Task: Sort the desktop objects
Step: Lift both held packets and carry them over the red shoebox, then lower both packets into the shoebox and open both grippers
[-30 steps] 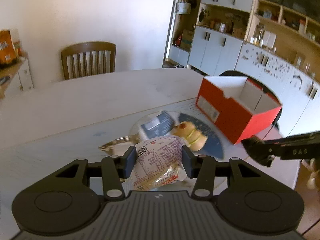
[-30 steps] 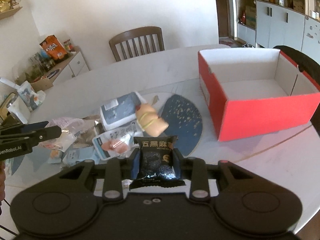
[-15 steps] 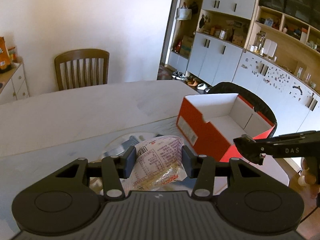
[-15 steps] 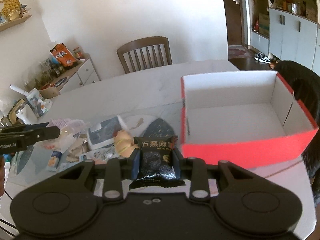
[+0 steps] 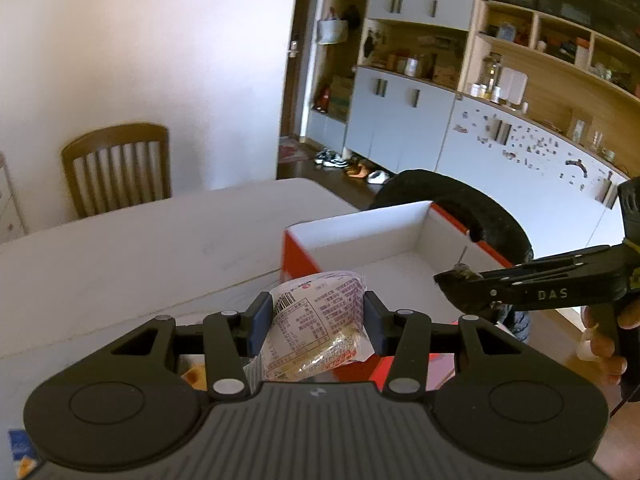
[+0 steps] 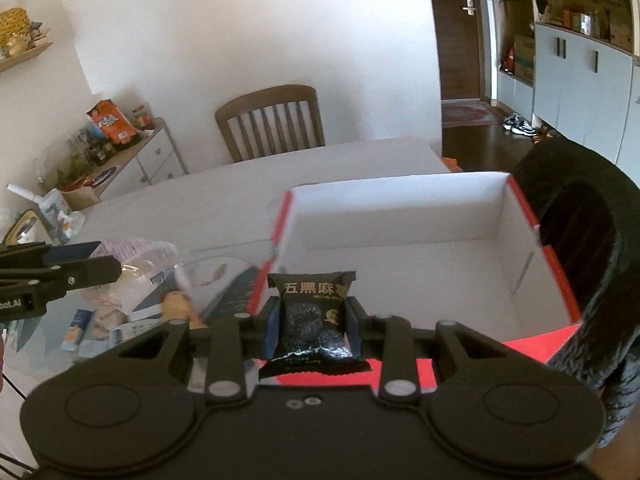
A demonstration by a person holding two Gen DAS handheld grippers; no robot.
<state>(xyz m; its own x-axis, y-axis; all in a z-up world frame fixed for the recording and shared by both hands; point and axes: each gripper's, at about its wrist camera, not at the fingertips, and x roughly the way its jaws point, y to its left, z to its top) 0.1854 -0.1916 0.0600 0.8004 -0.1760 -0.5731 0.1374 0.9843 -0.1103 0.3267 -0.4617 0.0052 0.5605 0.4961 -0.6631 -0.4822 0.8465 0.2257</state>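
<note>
My left gripper [image 5: 315,322] is shut on a clear snack packet [image 5: 316,320] with printed text, held just before the near-left corner of the red box [image 5: 298,258]. My right gripper [image 6: 311,318] is shut on a black snack packet [image 6: 311,316] with gold lettering, held over the near rim of the same red box [image 6: 560,276], whose white inside shows bare. The right gripper also shows from the side in the left wrist view [image 5: 444,280], over the box. The left gripper [image 6: 112,266] with its packet shows at the left of the right wrist view.
Several loose packets [image 6: 120,316] lie on the white table [image 6: 200,208] left of the box, on a dark blue mat [image 6: 236,288]. A wooden chair [image 6: 272,120] stands at the far side. A black chair back [image 6: 580,232] is right behind the box. A hand [image 5: 604,344] holds the right gripper.
Both grippers have carried their packets to the right and a little up, from over the pile of packets to the red box. Both grips are unchanged.
</note>
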